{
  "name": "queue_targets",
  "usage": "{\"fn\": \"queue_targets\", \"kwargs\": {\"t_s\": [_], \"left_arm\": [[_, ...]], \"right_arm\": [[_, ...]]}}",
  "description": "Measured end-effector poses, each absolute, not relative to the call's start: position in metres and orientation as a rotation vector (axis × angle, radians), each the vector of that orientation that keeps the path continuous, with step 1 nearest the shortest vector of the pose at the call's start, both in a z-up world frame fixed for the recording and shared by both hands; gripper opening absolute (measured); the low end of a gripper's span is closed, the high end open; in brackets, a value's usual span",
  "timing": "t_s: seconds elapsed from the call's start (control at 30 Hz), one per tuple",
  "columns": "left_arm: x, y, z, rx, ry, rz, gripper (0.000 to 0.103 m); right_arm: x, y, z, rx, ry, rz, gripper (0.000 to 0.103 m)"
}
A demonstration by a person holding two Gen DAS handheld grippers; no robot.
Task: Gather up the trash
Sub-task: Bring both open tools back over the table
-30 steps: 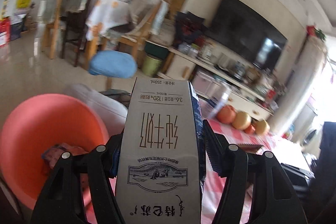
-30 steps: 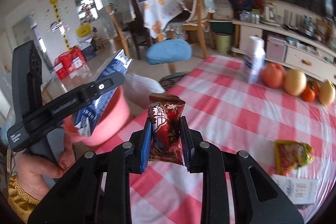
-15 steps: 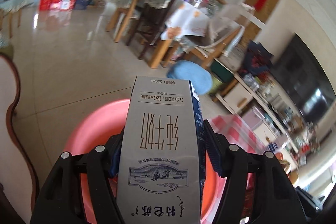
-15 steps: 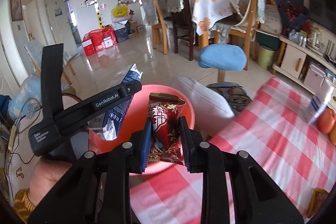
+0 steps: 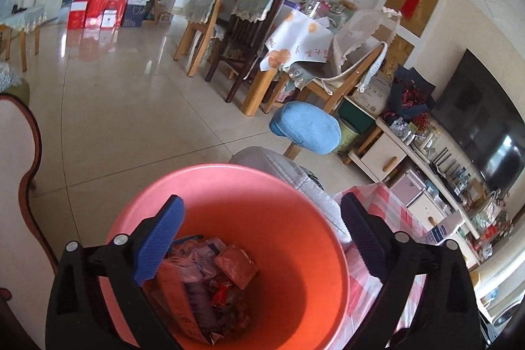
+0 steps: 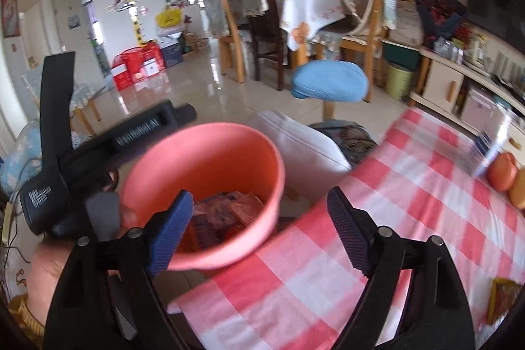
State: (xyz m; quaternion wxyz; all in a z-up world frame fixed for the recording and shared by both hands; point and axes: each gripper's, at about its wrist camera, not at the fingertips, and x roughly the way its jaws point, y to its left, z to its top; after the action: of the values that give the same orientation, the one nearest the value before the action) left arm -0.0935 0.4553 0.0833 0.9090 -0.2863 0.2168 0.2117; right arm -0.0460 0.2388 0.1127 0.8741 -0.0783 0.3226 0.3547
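Landmark: the pink bin (image 5: 295, 238), a round smooth plastic tub with a thin even rim, standing just off the corner of the surface (image 6: 410, 202).
Person's hand (image 6: 46, 264): left of the bin in the right wrist view, wrapped round the black handle of the left gripper; a mustard sleeve cuff shows below it.
Left gripper (image 5: 262, 238): over the bin's mouth, pointing down into it; jaws opening and standing wide, nothing between them. Matte black arms with round silver rivets, ribbed blue pads.
Trash (image 5: 210, 277): inside the bin, on its floor; crinkled glossy wrappers in pink, red and pale blue, with one flat squarish pink packet on top.
Right gripper (image 6: 259, 228): over the bin's near rim; jaws opening and spread apart, nothing between them. Same black arms and ribbed blue pads.
Bin edges: the rim is free all round; the inner wall is bare above the trash.
White cushion (image 6: 295, 146): soft, rounded, just behind the bin.
Blue stool (image 6: 329, 81): padded oval seat on a wooden leg, beyond the cushion.
Surface cloth: red-and-white check, smooth, its corner hanging just right of the bin; blurred in parts.
Yellow wrapper (image 6: 503, 300): flat, well right of the bin, at the frame's edge.
Fruit (image 6: 502, 171): round, orange-red, far right of the bin.
Floor (image 5: 131, 107): glossy pale tile, open behind the bin.
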Motion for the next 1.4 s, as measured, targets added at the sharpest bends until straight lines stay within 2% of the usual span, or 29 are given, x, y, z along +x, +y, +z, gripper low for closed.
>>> {"fn": "queue_targets", "kwargs": {"t_s": [0.63,1.4], "left_arm": [[-0.068,0.362,0.091,-0.417,0.506,0.155,0.096],[-0.048,0.28,0.092,-0.338,0.555,-0.003,0.096]], "right_arm": [[-0.071,0.14,0.106,-0.114,0.664,0.587,0.093],[-0.087,0.062,0.106,-0.06,0.632,0.491,0.094]]}}
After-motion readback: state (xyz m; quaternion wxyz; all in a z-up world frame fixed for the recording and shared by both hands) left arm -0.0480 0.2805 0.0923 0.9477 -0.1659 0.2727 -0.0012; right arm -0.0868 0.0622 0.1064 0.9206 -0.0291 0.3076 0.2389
